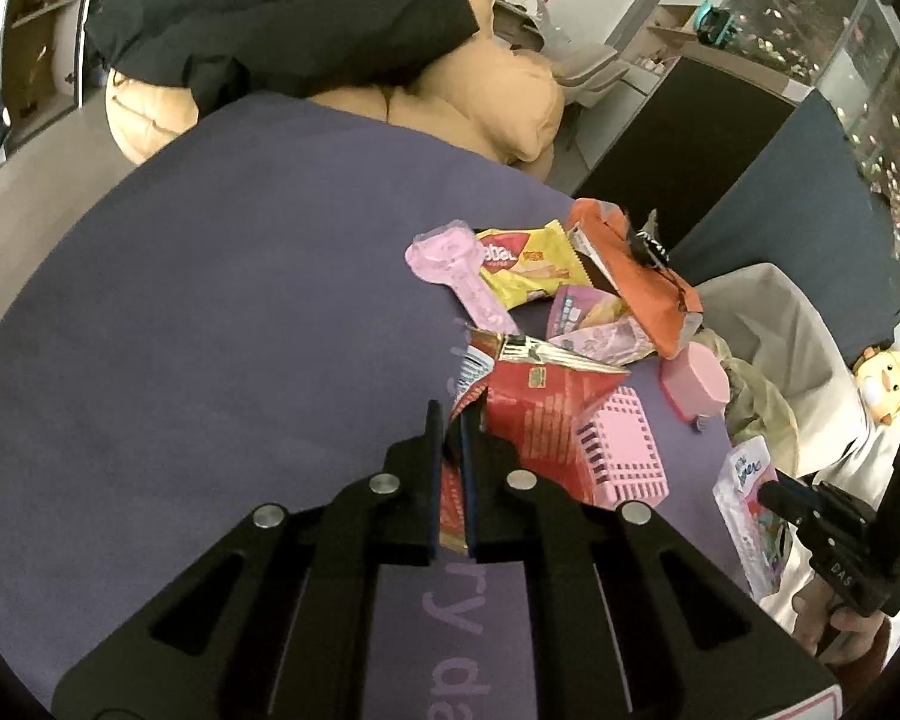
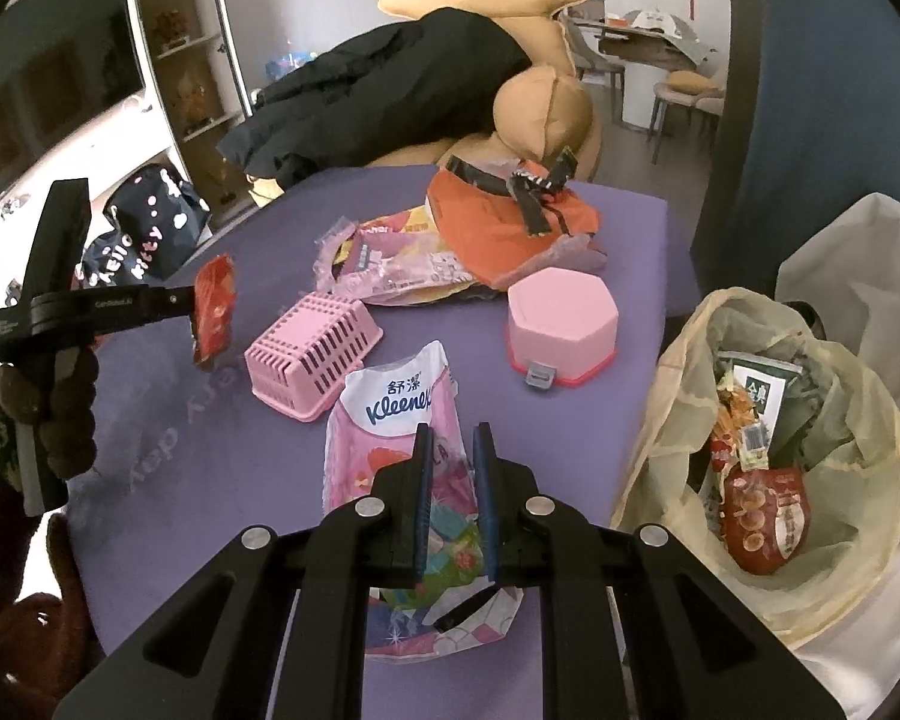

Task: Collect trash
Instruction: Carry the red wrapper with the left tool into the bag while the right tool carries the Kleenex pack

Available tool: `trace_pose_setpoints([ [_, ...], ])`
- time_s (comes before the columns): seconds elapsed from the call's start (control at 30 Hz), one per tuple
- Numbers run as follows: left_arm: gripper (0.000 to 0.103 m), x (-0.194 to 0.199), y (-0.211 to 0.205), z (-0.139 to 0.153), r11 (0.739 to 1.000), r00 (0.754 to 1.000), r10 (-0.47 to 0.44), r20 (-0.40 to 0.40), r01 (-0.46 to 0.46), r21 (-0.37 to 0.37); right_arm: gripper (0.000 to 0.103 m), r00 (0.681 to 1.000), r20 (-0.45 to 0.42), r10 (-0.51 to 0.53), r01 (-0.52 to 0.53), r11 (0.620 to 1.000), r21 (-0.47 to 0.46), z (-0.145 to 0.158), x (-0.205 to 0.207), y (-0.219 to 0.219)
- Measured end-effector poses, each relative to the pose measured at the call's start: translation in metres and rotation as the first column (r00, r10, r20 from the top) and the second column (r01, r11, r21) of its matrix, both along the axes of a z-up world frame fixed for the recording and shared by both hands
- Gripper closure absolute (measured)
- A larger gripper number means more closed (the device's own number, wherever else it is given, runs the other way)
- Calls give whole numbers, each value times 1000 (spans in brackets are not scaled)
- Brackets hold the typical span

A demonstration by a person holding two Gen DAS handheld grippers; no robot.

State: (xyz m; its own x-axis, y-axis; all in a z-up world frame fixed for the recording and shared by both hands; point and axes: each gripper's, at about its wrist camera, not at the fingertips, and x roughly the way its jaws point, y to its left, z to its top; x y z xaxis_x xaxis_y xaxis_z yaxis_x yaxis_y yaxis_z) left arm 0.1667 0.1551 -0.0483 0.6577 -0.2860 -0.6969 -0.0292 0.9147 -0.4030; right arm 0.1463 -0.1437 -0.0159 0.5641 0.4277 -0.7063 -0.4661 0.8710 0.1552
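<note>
Fingers on my left gripper [image 1: 450,420] are pinched tight on a red snack wrapper [image 1: 534,414], and from the right wrist camera I can see that wrapper [image 2: 215,309] hanging clear above the purple table [image 2: 168,456]. My right gripper [image 2: 453,441] has its fingers narrowed around the lower end of a pink Kleenex tissue pack [image 2: 390,420] that lies flat on the table; whether the pads actually touch it, I cannot tell. Off to my right sits the trash bag [image 2: 858,498], a pale translucent liner, mouth open, just beside the table edge, and inside it I've got a dark red snack packet [image 2: 768,522], a dark green carton [image 2: 762,387] and some crumpled orange-and-yellow wrapping. A pink slotted basket [image 2: 312,354] lies tipped on its side between the two grippers, and I can't make out anything in it. A pink hexagonal box [image 2: 561,324] stands lid-shut near the bag. Behind them is a heap: an orange pouch [image 2: 498,222] with black straps on top of clear pink wrappers [image 2: 390,264]. The left wrist view gives me what the right cannot: a yellow biscuit wrapper [image 1: 528,264] and a pale pink plastic piece [image 1: 456,270] at the far side of the heap. It shows the bag only from the side, contents hidden.
</note>
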Motion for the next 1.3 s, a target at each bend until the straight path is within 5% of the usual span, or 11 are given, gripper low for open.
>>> trace_pose_setpoints([
  [0.33,98,-17,-35,57,989,989,-54,139,34,145,89,995,93,-31,27,999,41,33,-7,-17],
  [0.73,98,-27,-109,115,966,956,-183,231,131,224,89,966,228,-124,110,991,70,75,-20,-76],
  [1.03,98,6,-205,108,933,920,-341,195,307,185,89,919,293,-264,266,963,35,76,-19,-153],
  [1.3,98,61,-296,58,897,896,-436,88,423,130,89,877,288,-385,403,915,-5,61,-2,-217],
])
